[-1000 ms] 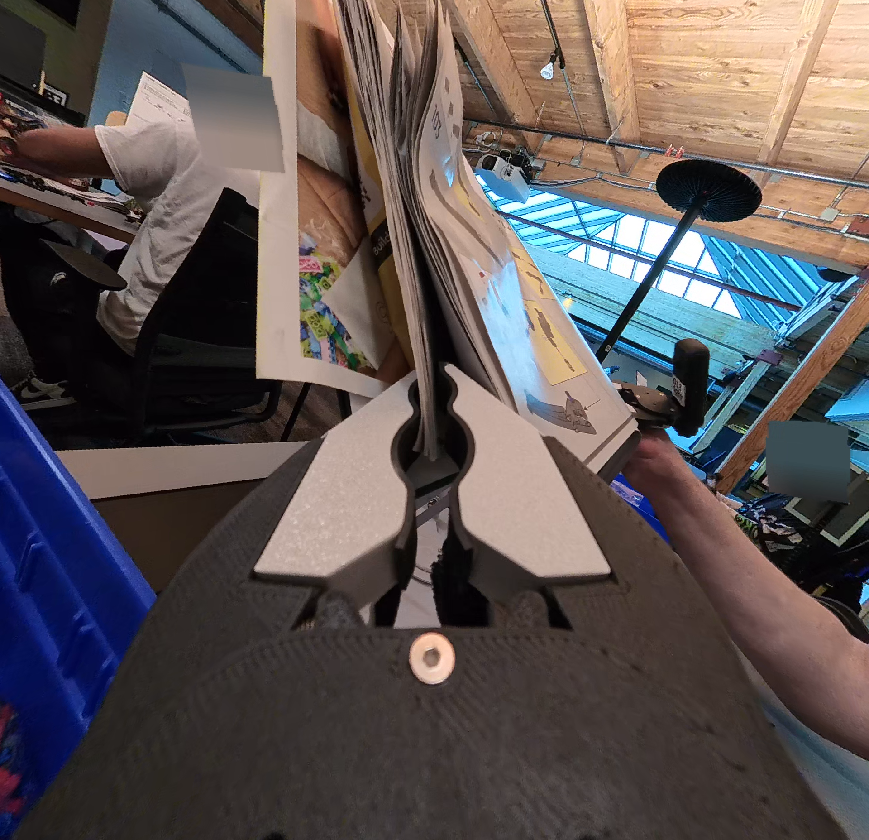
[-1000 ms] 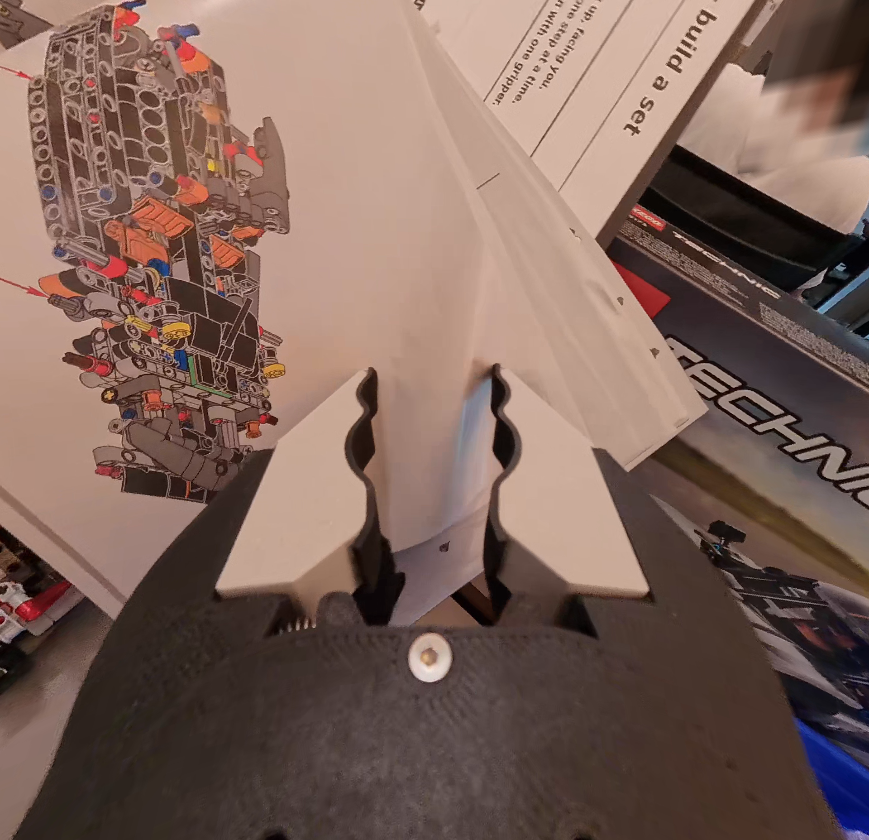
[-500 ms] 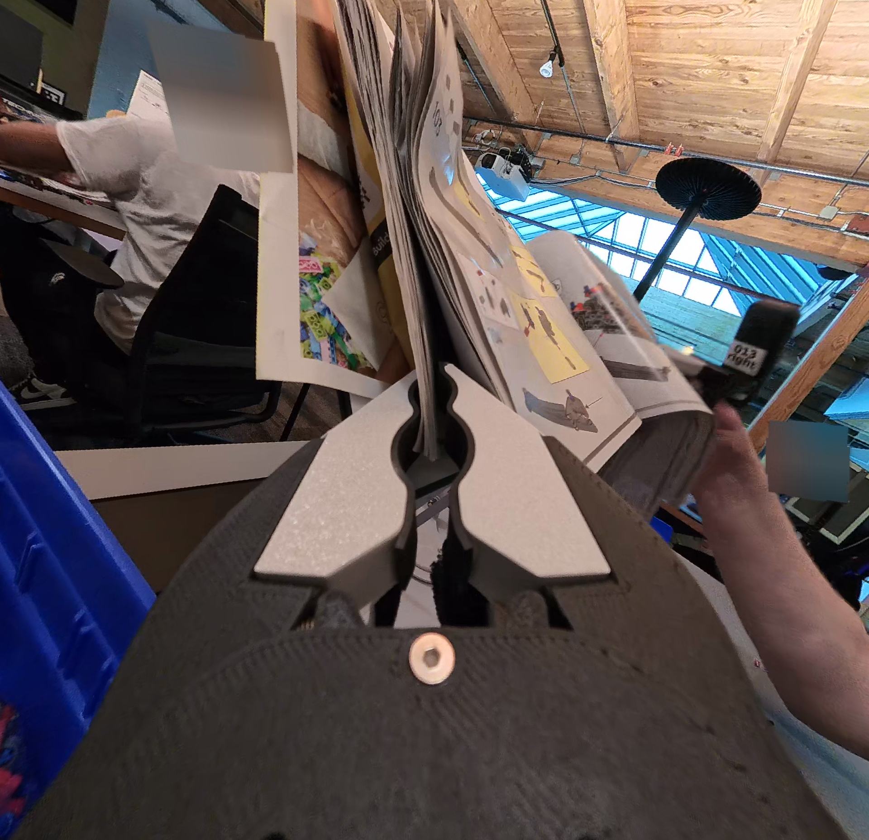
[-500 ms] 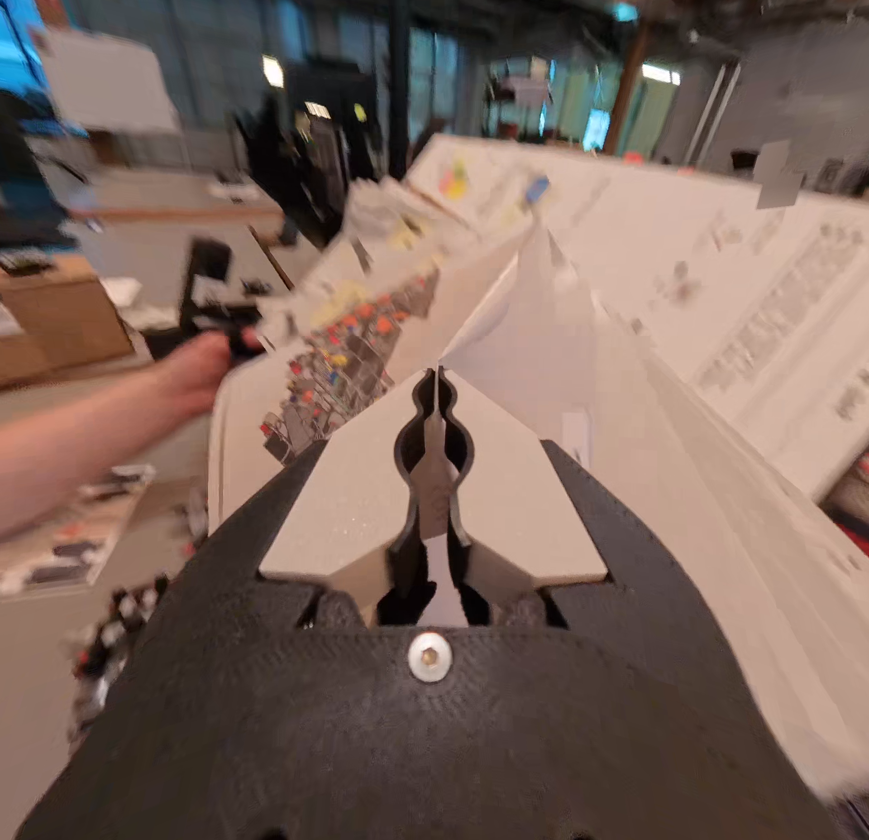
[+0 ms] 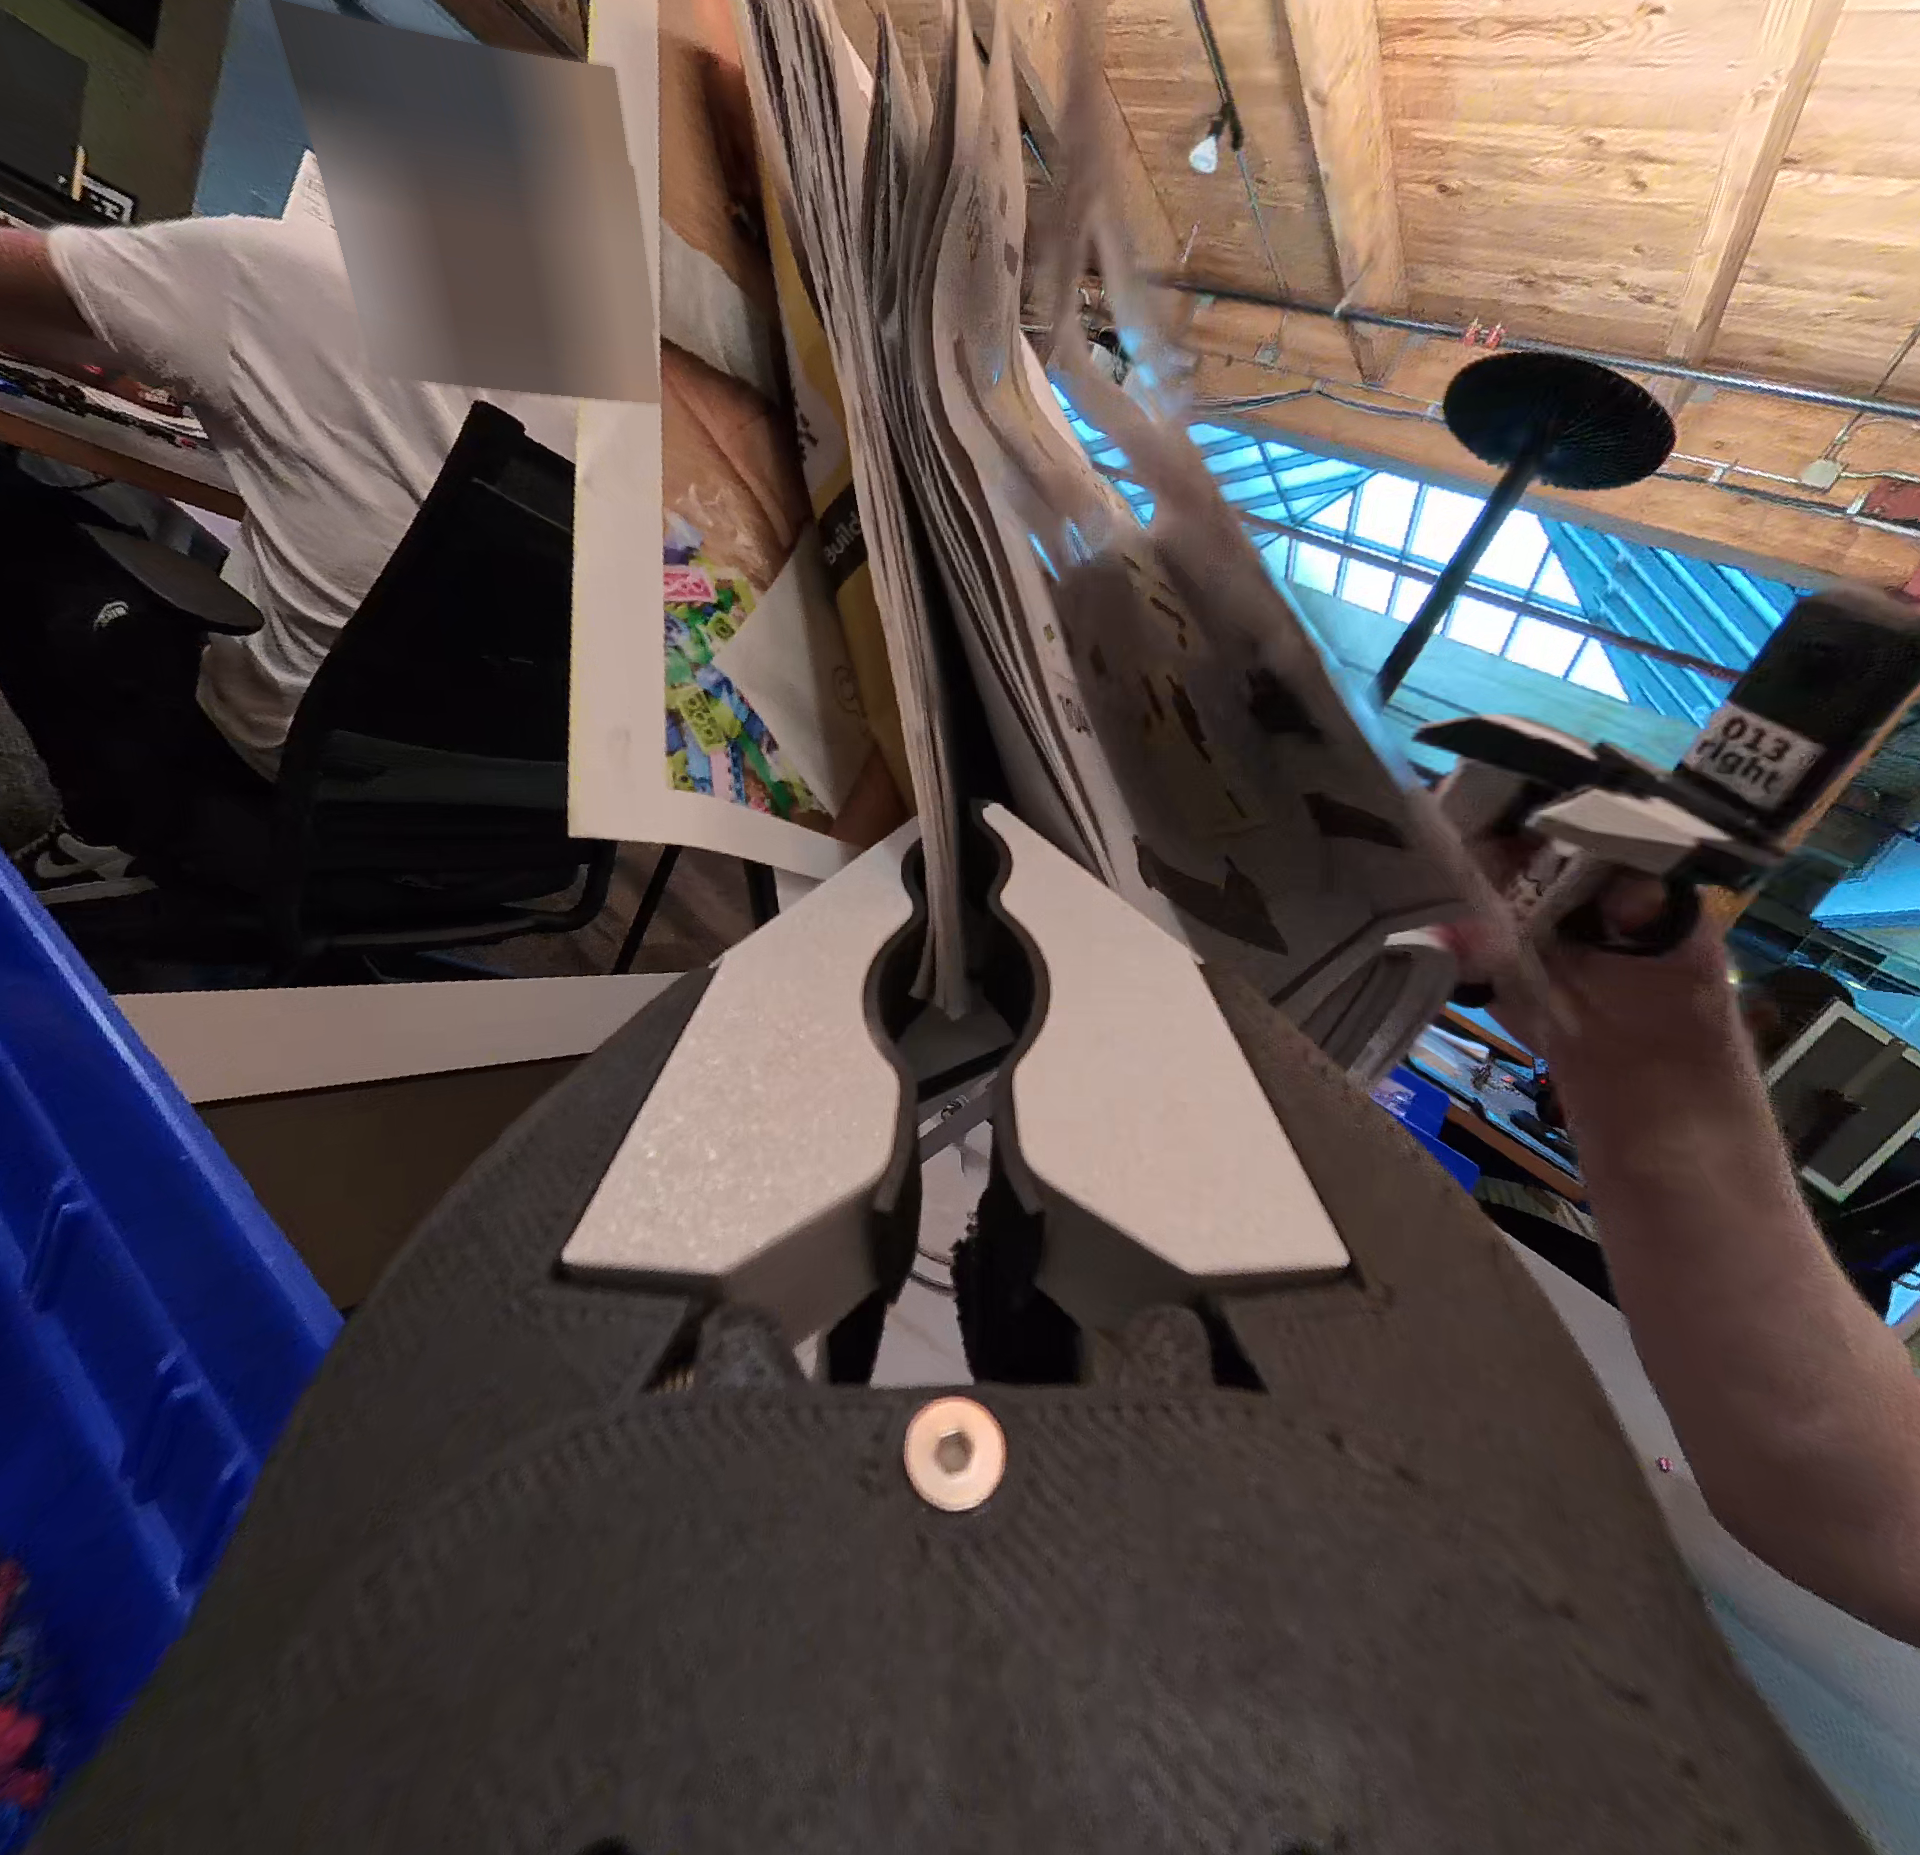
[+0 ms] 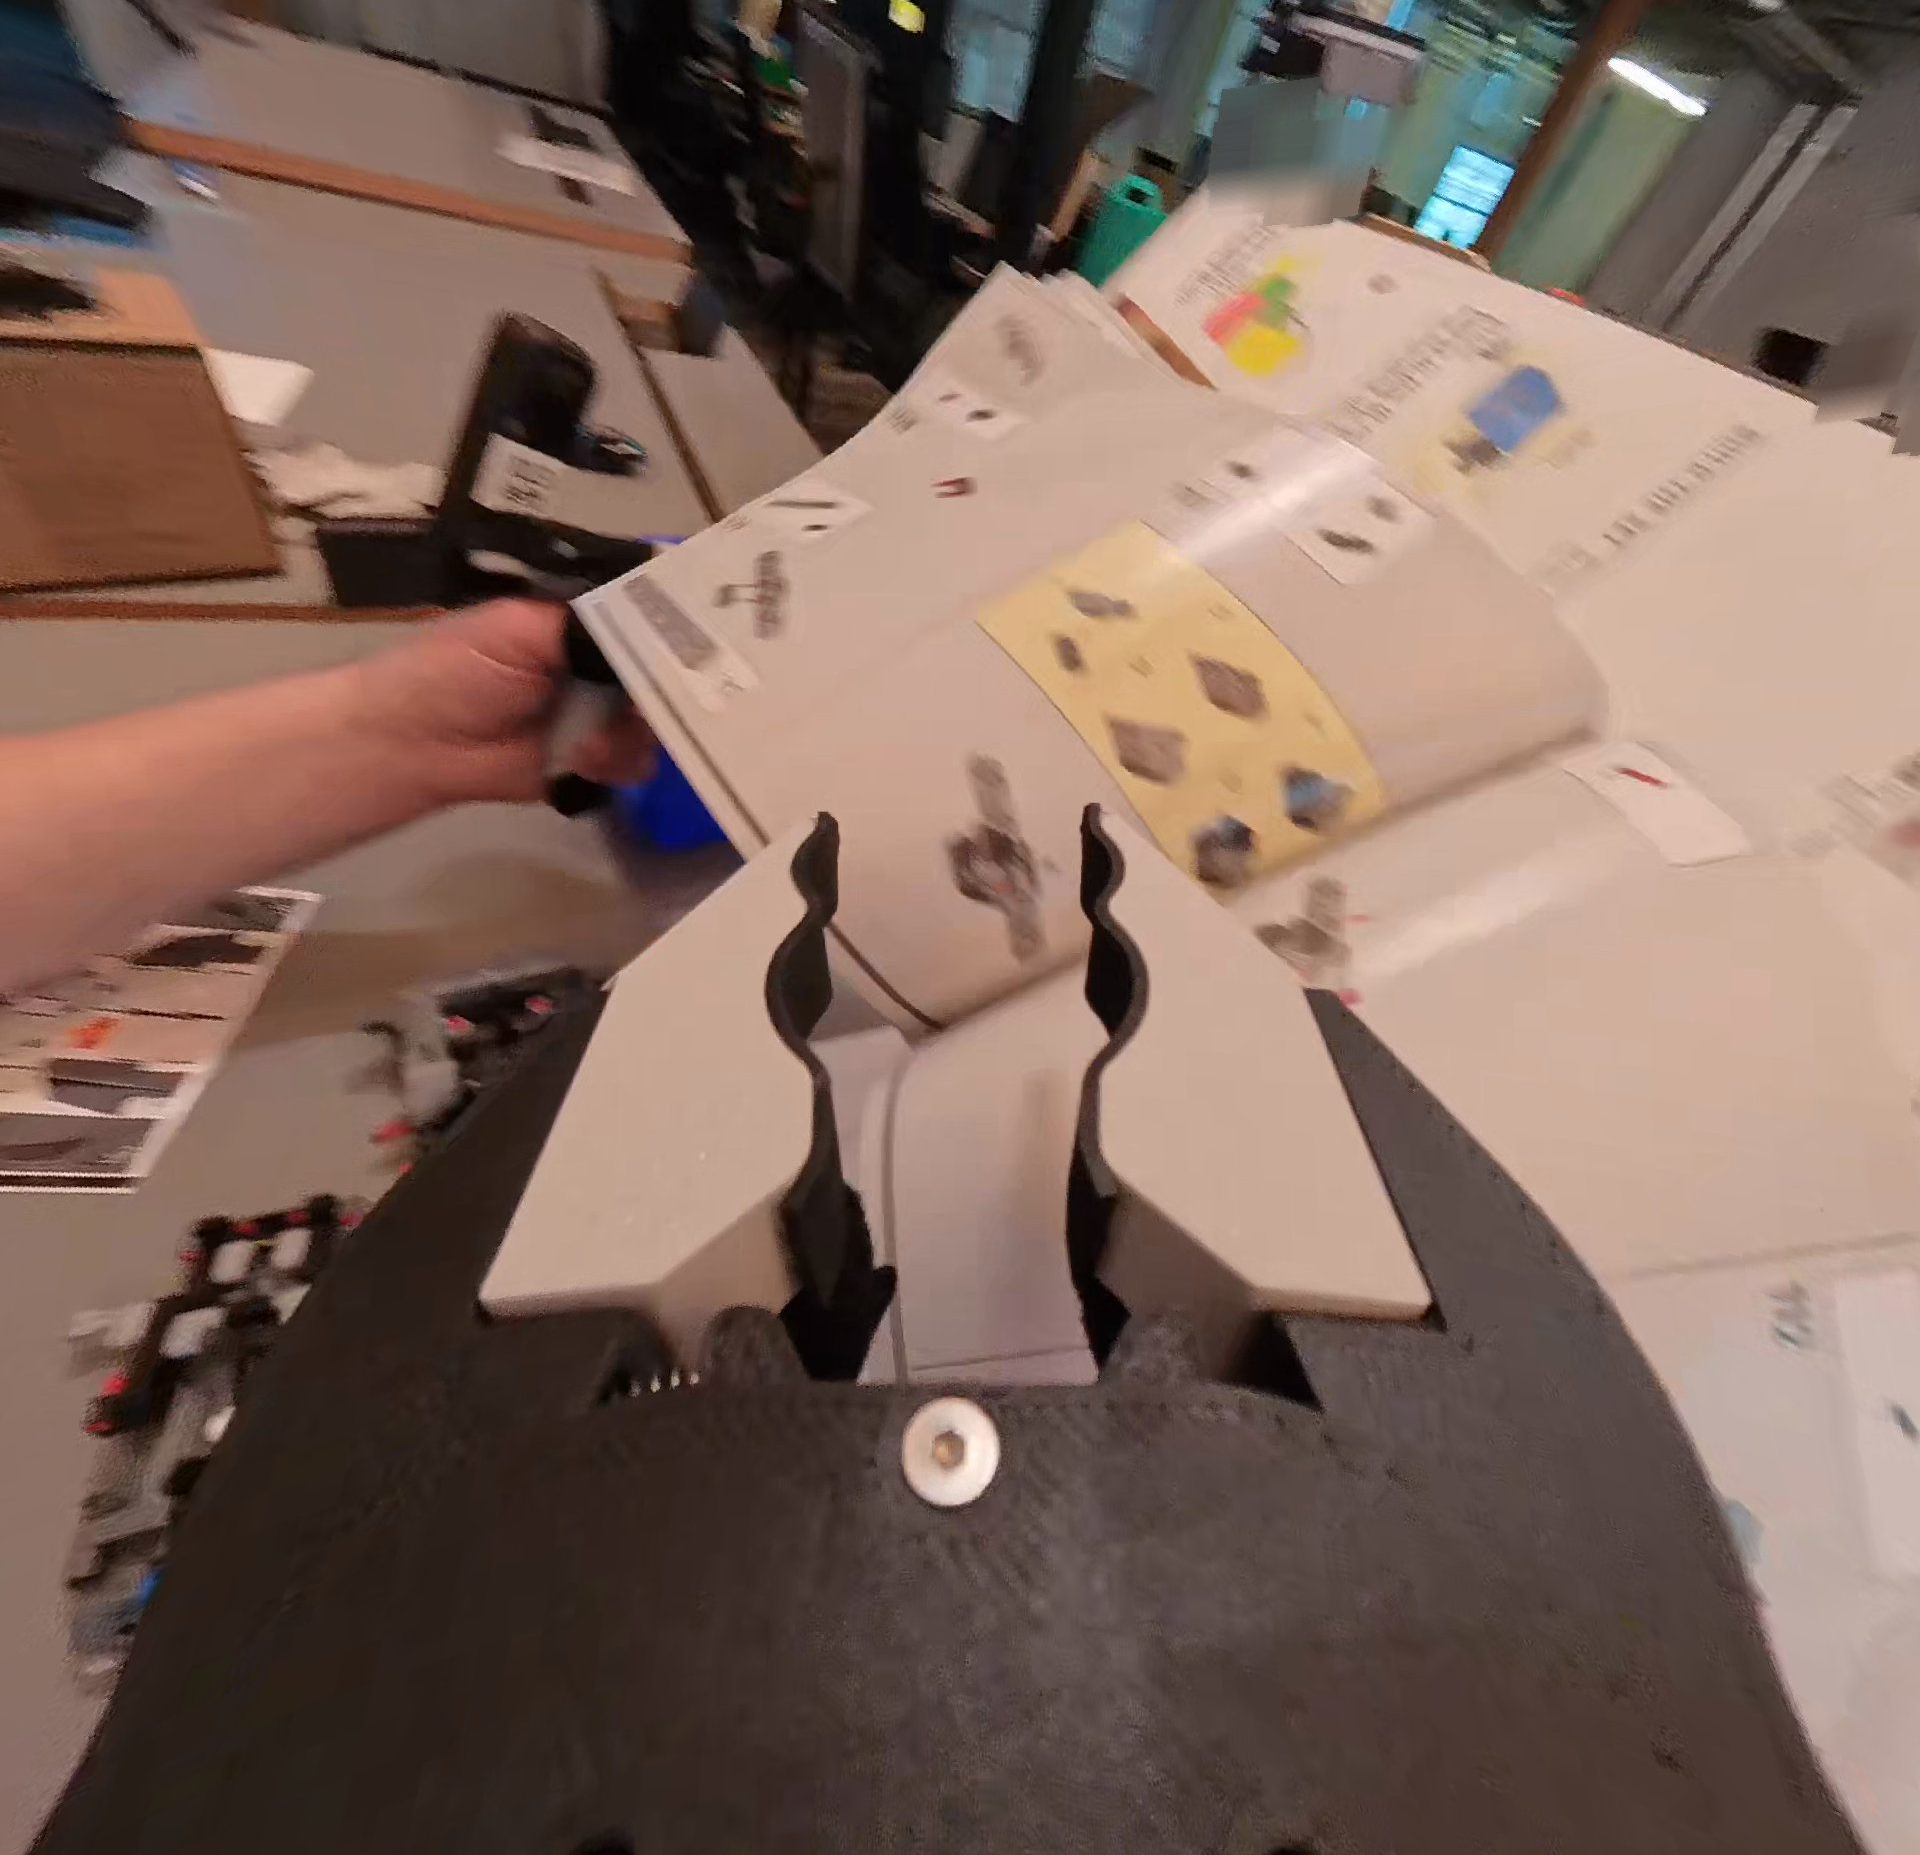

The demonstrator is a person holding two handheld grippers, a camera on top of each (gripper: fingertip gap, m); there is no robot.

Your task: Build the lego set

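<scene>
- Our left gripper (image 5: 951,901) was pinched onto the instruction booklet (image 5: 997,517) near its lower edge, we judged to keep the thick block of pages upright so the rest could be leafed through.
- Our right gripper (image 6: 956,932) had its jaws spread, with curled pages between and beyond them; whether they touched the paper was too blurred to tell.
- That spread stance looked to us like letting pages fall over, to reach the wanted building step.
- Loose pages (image 6: 1091,683) arched over toward the left hand (image 6: 488,704), which kept the book's far edge raised off the table (image 6: 343,953).
- Partly built black lego pieces (image 6: 239,1275) lay on the table's near left part, set aside while we searched.
- Printed sheets (image 6: 114,1036) lay at the table's left edge.
- A blue bin (image 5: 114,1234) stood just left of the left gripper.
</scene>
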